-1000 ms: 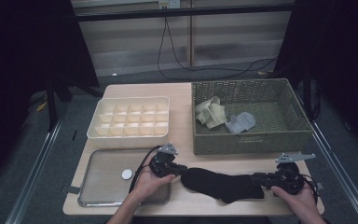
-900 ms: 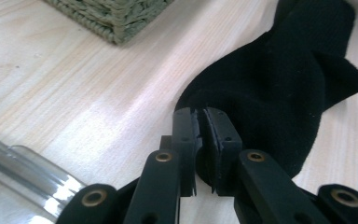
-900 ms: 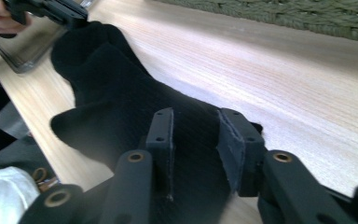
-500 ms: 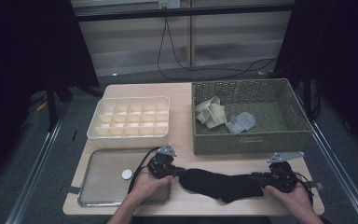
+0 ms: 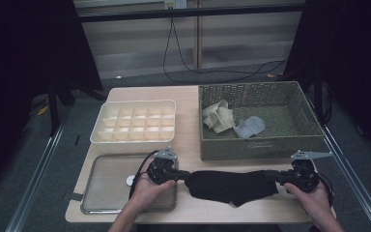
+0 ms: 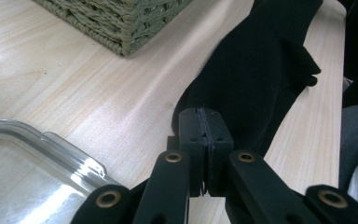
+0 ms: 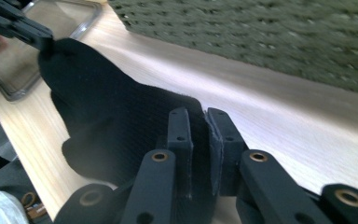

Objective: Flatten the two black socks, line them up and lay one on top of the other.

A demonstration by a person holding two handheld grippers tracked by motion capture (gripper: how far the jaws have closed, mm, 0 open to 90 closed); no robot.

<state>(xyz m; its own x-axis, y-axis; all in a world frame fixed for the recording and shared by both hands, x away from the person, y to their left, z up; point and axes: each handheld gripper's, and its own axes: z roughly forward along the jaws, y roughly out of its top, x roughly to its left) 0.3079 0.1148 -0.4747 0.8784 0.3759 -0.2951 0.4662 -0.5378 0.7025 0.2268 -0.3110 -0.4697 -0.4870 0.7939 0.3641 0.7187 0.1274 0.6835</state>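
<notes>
So my left tool (image 5: 179,175) is clamped tight on one end of the black cloth (image 5: 232,186), and my right tool (image 5: 272,176) is pinching the other end. Cloth's stretched between them along the counter's (image 5: 188,140) front edge, just in front of the basket (image 5: 256,145).

Overhead view, two close jaw-level views

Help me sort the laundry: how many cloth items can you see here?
3. A black sock is stretched between the left gripper and right gripper at the table's front; a beige cloth and a grey cloth lie in the wicker basket. More may be hidden.
</notes>
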